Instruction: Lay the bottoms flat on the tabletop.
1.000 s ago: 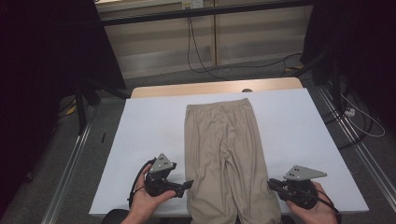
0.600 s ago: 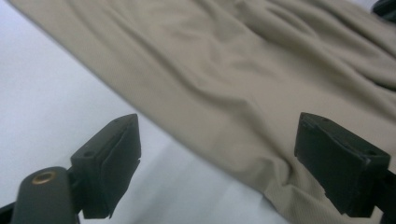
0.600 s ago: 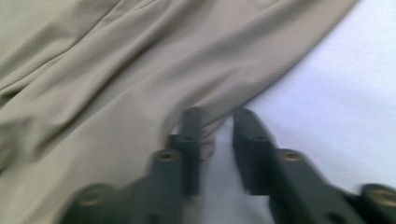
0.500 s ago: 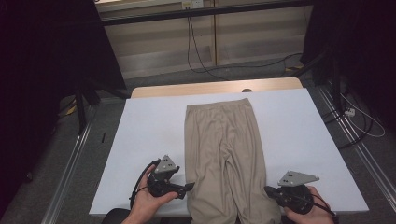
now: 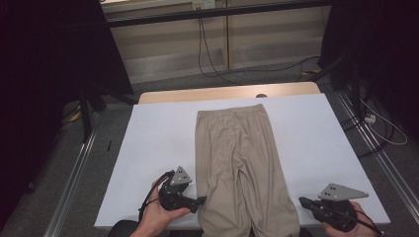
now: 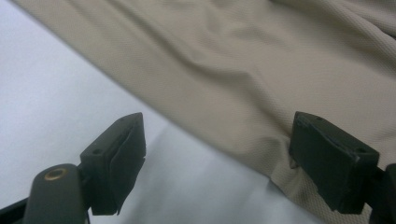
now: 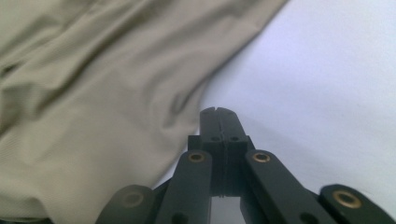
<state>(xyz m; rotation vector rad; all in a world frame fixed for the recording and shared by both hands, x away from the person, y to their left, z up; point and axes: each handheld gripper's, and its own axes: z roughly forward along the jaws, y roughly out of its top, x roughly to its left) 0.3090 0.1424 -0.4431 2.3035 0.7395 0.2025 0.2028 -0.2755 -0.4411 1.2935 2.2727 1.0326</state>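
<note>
Beige trousers (image 5: 237, 163) lie flat on the white table (image 5: 148, 148), waistband far, legs toward me. My left gripper (image 5: 201, 200) sits at the left leg's outer edge. In the left gripper view its jaws (image 6: 215, 163) stand wide apart and have just been closing a little. The cloth's edge (image 6: 261, 60) lies between them, and one fingertip (image 6: 327, 158) rests over the fabric without pinching it. My right gripper (image 5: 302, 201) is just right of the right leg. Its jaws (image 7: 218, 112) are shut tight on nothing, with the tip beside the cloth edge (image 7: 93, 93).
A strip of bare wooden tabletop (image 5: 222, 94) shows beyond the white cover. Cables (image 5: 212, 59) trail over the floor behind the table and at the right (image 5: 380, 128). Metal rails (image 5: 74, 173) run along both sides. White surface lies bare left and right of the trousers.
The right gripper has slid to the right, away from the right trouser leg. The left gripper has stayed at the left leg's edge.
</note>
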